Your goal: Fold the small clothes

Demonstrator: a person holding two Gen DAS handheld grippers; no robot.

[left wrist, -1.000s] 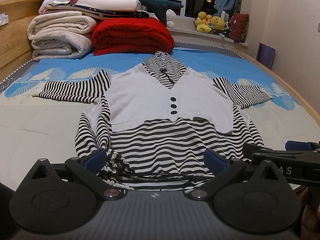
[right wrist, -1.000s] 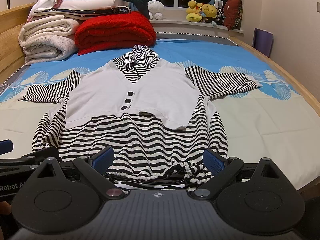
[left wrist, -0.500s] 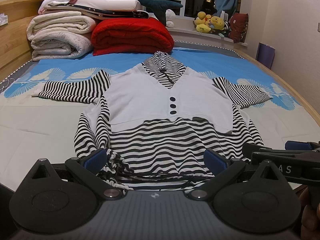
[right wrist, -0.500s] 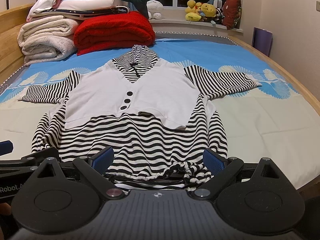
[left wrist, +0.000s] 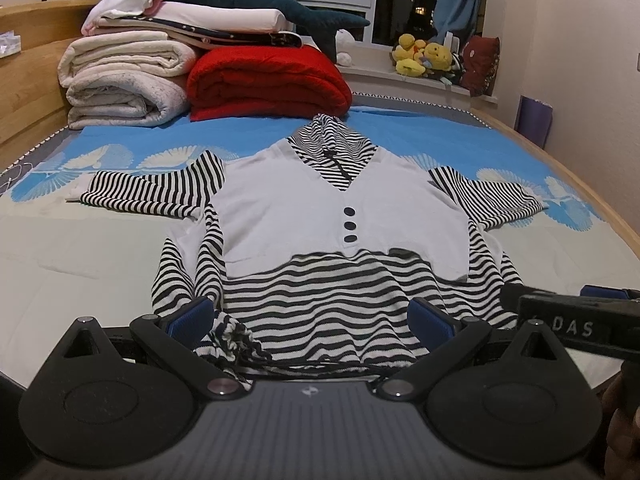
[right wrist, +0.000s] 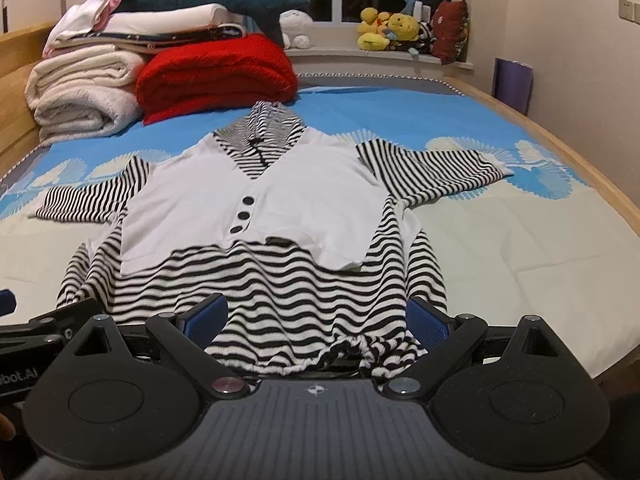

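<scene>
Striped top [left wrist: 344,240] lies flat, unfolded; both tongs, left [left wrist: 312,318] and right [right wrist: 320,316], gape wide, empty, at the near hem; next, pinch it.

Your left gripper [left wrist: 310,318] and right gripper [right wrist: 318,316] look alike: matte black housings with round discs and triangular cut-outs, silver pivot screws, ribbed grey centres bearing a small white emblem, blue-padded jaws, and white lettering along the side.
</scene>
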